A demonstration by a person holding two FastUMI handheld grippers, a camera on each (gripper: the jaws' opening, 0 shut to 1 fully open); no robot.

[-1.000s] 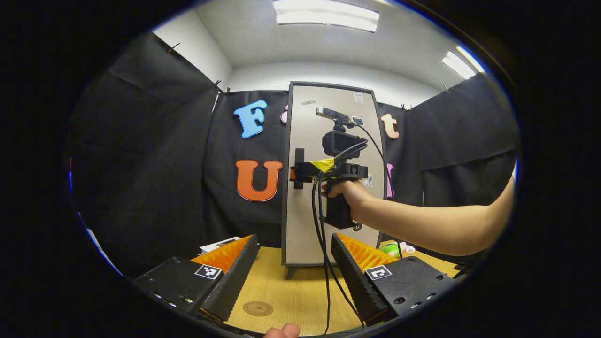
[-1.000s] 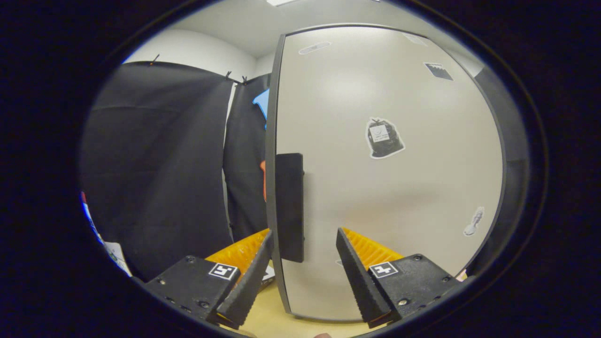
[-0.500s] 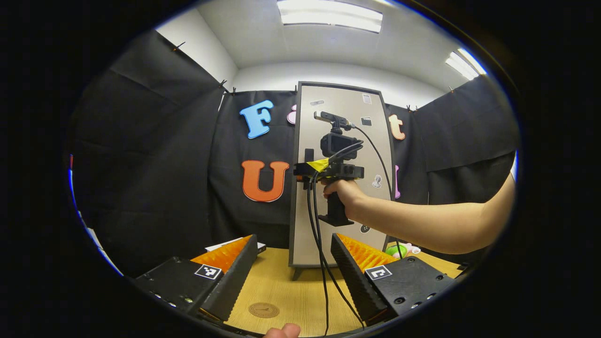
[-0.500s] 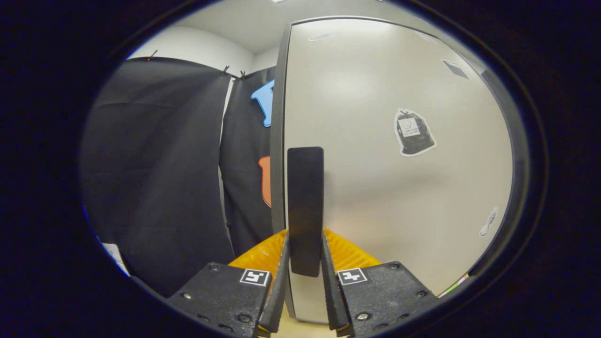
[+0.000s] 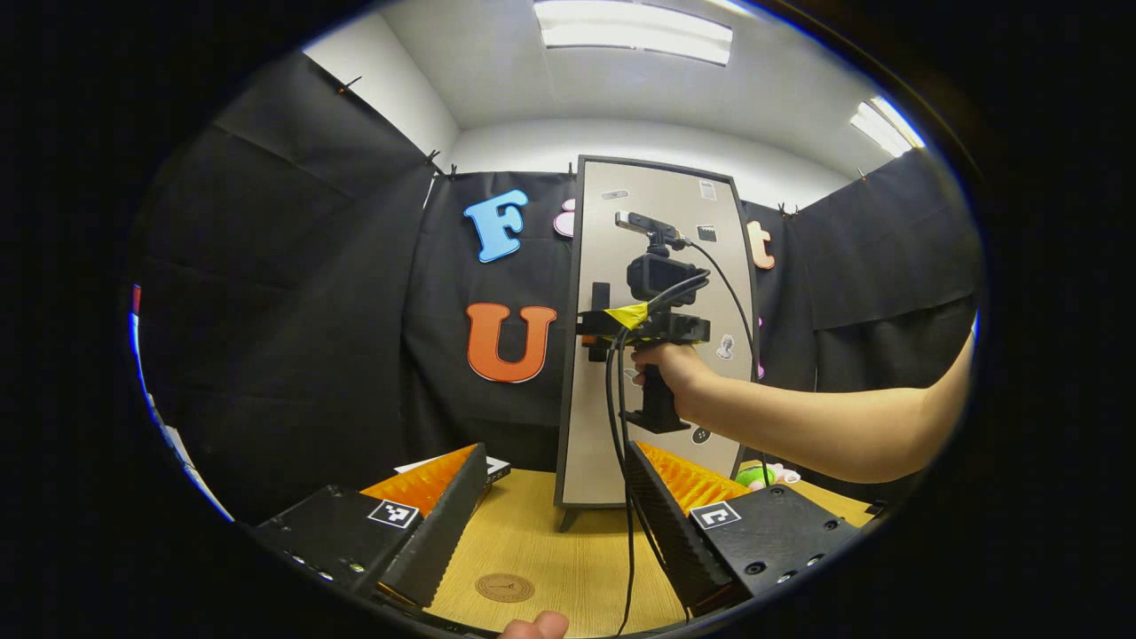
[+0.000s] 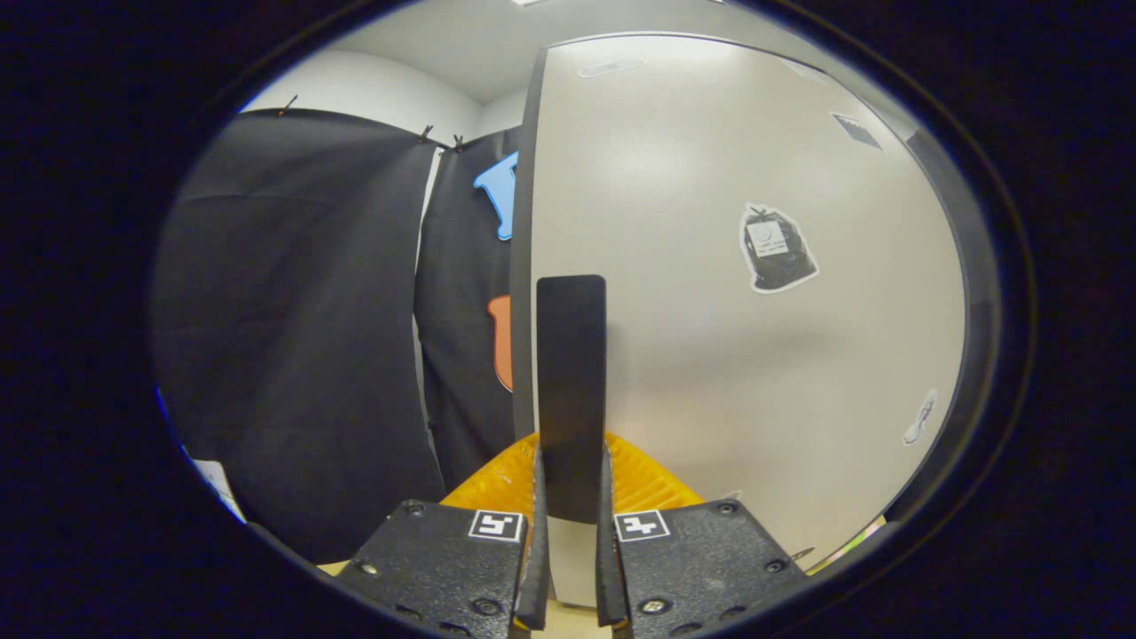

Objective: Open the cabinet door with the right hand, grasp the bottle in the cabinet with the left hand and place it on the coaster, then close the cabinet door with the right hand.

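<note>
Since the earlier frames, the right claw (image 6: 568, 541) has gone from spread wide on either side of the door handle (image 6: 571, 390) to clenched on it, both fingers now pressing the lower end of the dark upright handle; in the left gripper view the cabinet has drifted slightly rightward. Nearest in the left gripper view, a fingertip (image 5: 532, 627) of the holding hand shows at the bottom edge, and the left claw (image 5: 555, 524) stands released, its fingers well apart and grasping nothing, hovering above the wooden counter (image 5: 568, 550). Between those fingers, on the counter, lies the round brown coaster (image 5: 504, 587), bare on top. Beyond it a black cable (image 5: 626, 497) hangs down from the right gripper to the near edge of the counter. Farther back the tall cabinet (image 5: 595, 461) stands upright on short legs at the rear of the counter, its pale door (image 6: 710, 355) shut flush in the dark frame, with small stickers on it. The person's hand (image 5: 667, 368) holds the right gripper level at the handle, on the door's left edge, forearm (image 5: 816, 435) reaching in from the right. A green object (image 5: 754, 475) lies on the counter just right of the cabinet's base. The bottle cannot be seen behind the closed door.
</note>
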